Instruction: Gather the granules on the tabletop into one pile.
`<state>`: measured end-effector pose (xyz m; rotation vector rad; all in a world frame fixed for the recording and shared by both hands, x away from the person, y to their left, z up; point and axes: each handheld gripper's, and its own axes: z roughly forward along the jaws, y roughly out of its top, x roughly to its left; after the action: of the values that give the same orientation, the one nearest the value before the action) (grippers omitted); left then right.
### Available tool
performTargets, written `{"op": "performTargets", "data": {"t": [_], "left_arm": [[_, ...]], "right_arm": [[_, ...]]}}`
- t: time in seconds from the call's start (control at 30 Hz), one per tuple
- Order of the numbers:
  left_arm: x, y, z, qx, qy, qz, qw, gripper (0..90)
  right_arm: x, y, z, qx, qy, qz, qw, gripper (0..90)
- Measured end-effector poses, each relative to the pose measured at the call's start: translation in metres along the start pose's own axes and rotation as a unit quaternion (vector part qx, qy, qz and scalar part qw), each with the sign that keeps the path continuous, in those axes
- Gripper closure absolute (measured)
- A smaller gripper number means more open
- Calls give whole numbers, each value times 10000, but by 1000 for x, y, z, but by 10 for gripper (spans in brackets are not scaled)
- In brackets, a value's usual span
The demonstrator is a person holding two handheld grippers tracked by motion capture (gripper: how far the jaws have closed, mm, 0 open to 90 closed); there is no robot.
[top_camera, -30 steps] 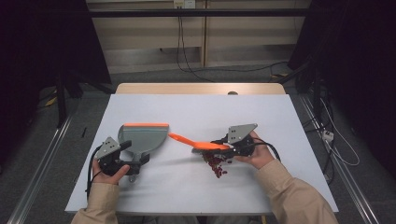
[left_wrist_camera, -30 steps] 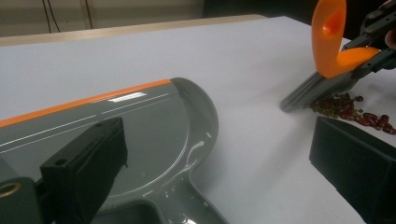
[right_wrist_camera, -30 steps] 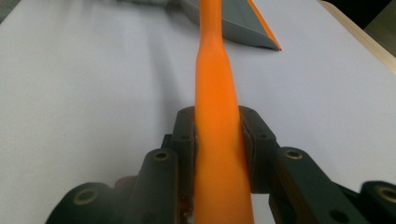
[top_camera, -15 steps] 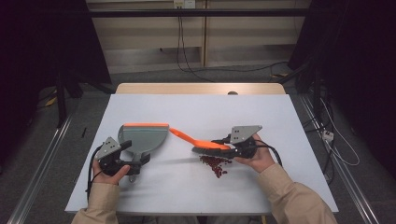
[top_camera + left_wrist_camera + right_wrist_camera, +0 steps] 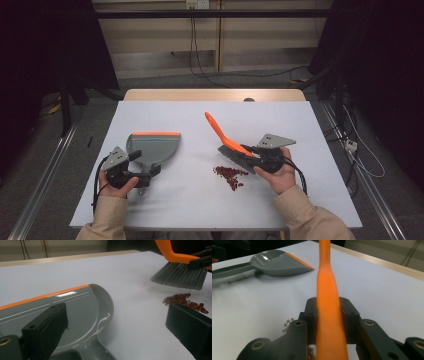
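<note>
A grey dustpan [image 5: 152, 145] with an orange lip lies flat at the table's left. My left gripper [image 5: 149, 169] is at its handle. In the left gripper view the pan [image 5: 82, 315] lies between the jaws, which stand wide apart, so the gripper [image 5: 117, 325] is open. My right gripper [image 5: 251, 159] is shut on an orange brush [image 5: 225, 137] with grey bristles [image 5: 235, 152]. Its handle [image 5: 328, 297] points away to the far left. A small pile of red beans [image 5: 230, 176] lies just in front of the bristles, also seen as beans [image 5: 185, 300] under the raised brush [image 5: 180, 275].
The white table top [image 5: 200, 112] has a wooden strip [image 5: 215, 95] along its far edge. Open surface lies between the dustpan and the beans. Cables run over the floor behind the table and at the right.
The brush handle has swung from pointing left at the dustpan to pointing away up the table. My right hand has shifted a little right. The left gripper and the dustpan have stayed put.
</note>
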<state>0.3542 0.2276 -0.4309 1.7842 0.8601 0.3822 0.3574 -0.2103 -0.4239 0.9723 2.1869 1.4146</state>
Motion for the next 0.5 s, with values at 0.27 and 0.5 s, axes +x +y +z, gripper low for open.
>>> {"op": "performTargets", "data": {"t": [0.27,0.5], "left_arm": [[-2,1,0,-21,-14,-12,10000,41],[-4,2,0,-21,-17,34,10000,41]], "right_arm": [[9,-7,-15,31,-827,419,9957,714],[15,-22,-20,106,-1426,684,9874,714]]}}
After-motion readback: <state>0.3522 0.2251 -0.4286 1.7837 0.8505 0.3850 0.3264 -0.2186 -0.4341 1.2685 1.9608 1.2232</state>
